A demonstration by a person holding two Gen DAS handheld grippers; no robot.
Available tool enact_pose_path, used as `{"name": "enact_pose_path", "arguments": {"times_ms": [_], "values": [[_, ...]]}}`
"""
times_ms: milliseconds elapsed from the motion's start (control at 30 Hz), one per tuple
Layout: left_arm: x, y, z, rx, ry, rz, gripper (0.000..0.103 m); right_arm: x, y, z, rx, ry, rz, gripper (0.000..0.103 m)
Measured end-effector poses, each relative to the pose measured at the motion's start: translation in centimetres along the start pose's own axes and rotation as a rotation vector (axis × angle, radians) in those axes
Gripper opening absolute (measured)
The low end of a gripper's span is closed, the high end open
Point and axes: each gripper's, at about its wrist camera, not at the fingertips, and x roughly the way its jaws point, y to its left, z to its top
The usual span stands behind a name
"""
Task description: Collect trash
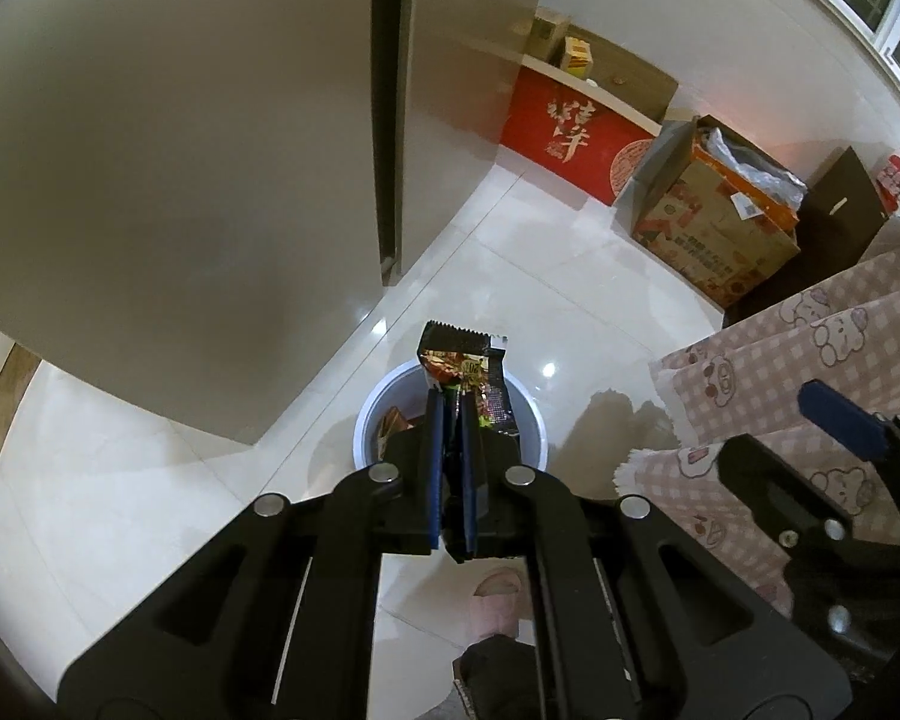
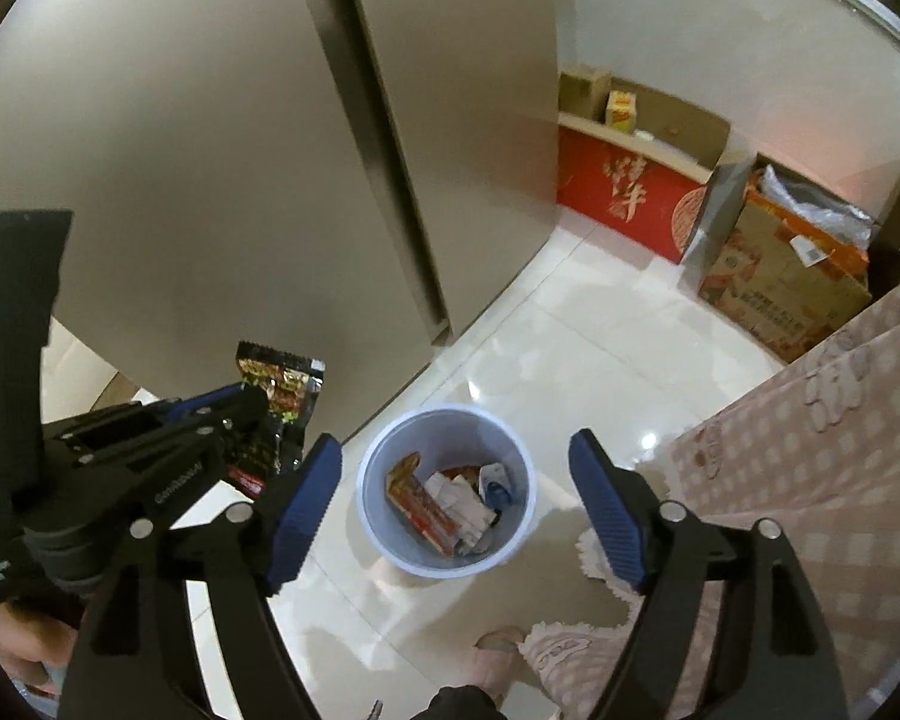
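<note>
A white round bin point(image 2: 528, 501) stands on the tiled floor with wrappers and crumpled paper inside it. My left gripper point(image 1: 450, 405) is shut on a dark snack wrapper point(image 1: 465, 369) and holds it above the bin point(image 1: 363, 420). In the right wrist view that wrapper point(image 2: 282, 396) hangs left of the bin, pinched by the left gripper point(image 2: 258, 399). My right gripper point(image 2: 453, 450) stands open over the bin, its blue pads point(image 2: 306, 504) wide apart with nothing between them. The right gripper's finger point(image 1: 840, 426) shows at the right edge of the left wrist view.
A tall beige cabinet point(image 2: 210, 150) rises behind the bin. A red box point(image 2: 624, 204) and a printed carton point(image 2: 786, 282) stand by the far wall. A pink checked cloth point(image 2: 810, 450) covers furniture on the right. A pink slipper point(image 2: 498, 654) is near the bottom.
</note>
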Motion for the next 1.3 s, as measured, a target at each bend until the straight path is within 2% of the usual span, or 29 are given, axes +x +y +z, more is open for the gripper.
{"name": "enact_pose_path", "arguments": {"times_ms": [133,200,233,267,333,533,667,800,933,1133,1300], "values": [[-1.1,-0.2,0.4,-0.001,-0.012,-0.017,0.007,-2.2,-0.5,0.1,0.019,-0.048,-0.001,0.079],[-1.5,-0.4,0.6,-0.009,-0.002,-0.008,0.014,-3.4,-0.9,0.1,0.028,-0.076,0.001,0.08],[-1.7,-0.4,0.7,-0.017,-0.001,0.001,0.04,-3.9,-1.1,0.2,0.034,-0.087,-0.001,0.08],[-2.1,-0.3,0.6,-0.03,-0.008,0.017,0.074,-4.5,-1.3,0.2,0.038,-0.098,-0.003,0.081],[-3.3,-0.5,0.4,-0.025,-0.046,0.028,0.076,-5.7,-1.8,0.1,0.043,-0.113,-0.007,0.081],[-7.3,-1.7,-0.8,0.022,-0.087,0.017,0.076,-8.9,-2.7,-0.5,0.064,-0.143,-0.005,0.081],[-11.3,-2.4,-1.8,0.041,-0.158,0.014,0.076,-11.1,-2.5,-1.3,0.055,-0.165,-0.007,0.081],[-15.3,-3.7,-2.9,0.083,-0.217,0.048,0.076,-14.2,-2.3,-2.3,0.053,-0.19,-0.004,0.082],[-20.2,-5.4,-4.4,0.118,-0.289,0.077,0.082,-17.7,-2.0,-3.0,0.038,-0.224,-0.014,0.086],[-26.0,-7.5,-6.5,0.168,-0.344,0.077,0.086,-24.3,-1.7,-4.8,0.02,-0.318,-0.062,0.09],[-31.0,-7.9,-8.2,0.146,-0.434,0.046,0.089,-29.9,-1.1,-6.7,-0.008,-0.423,-0.115,0.093]]}}
